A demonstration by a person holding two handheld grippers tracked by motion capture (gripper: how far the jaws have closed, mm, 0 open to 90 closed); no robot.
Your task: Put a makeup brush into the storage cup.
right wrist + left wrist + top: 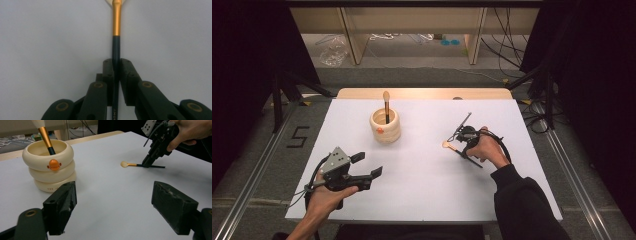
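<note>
The right tool (460, 148) is clamped on a makeup brush (116, 40) lying on the white bench (422, 175), its bristle tip cut off in the right gripper view. The left tool (112, 205) hangs apart, empty, near the ringed cream holder (50, 170), whose own brush (45, 135) is half hidden inside.

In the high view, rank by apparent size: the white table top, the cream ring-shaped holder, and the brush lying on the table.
1. White table top, by far the largest.
2. Cream ring-shaped holder.
3. Brush lying on the table, thin, its handle partly hidden by the right gripper that clamps it, so its full length is unsure.
</note>
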